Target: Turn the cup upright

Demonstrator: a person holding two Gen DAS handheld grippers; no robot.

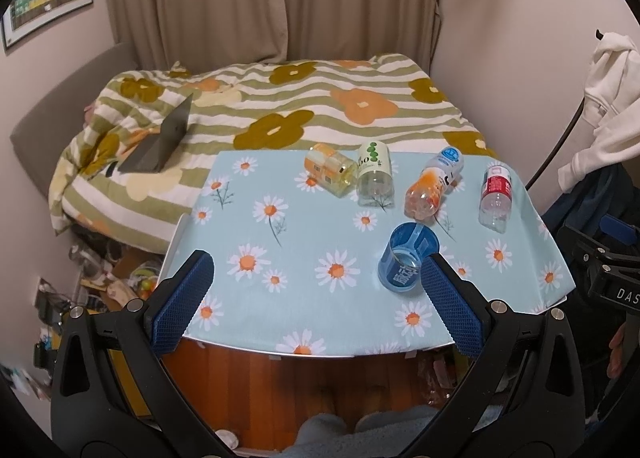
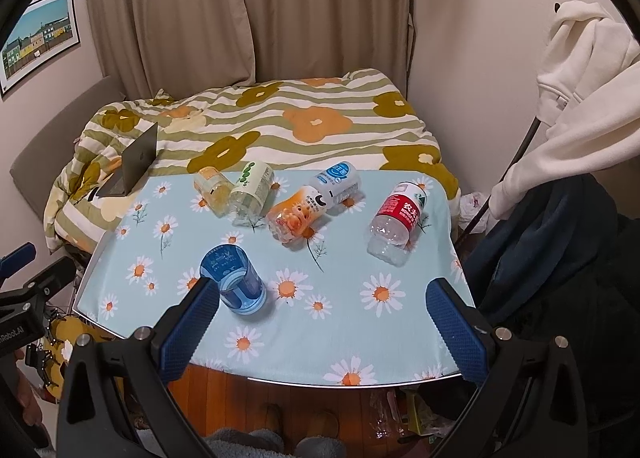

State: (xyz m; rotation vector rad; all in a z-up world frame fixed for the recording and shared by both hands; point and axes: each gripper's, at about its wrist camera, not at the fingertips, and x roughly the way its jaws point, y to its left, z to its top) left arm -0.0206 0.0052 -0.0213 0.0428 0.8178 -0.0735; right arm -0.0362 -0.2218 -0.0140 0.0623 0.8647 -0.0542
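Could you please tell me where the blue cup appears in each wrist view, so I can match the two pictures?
Left wrist: the blue cup sits lower right of centre, beside the right finger's tip.
Right wrist: the blue cup sits lower left of centre, beside the left finger's tip.
Shared landmark: the red-labelled bottle, lying near the table's right edge.

Blue translucent cup (image 1: 406, 260) (image 2: 236, 280), cut from a plastic bottle, bearing white printed characters on its wall. It stands upright on its base with the open rim upward and the clear bottom visible through the mouth. It rests on the daisy-print surface (image 1: 280, 242) (image 2: 352, 322), toward the near edge, apart from the lying bottles beyond.
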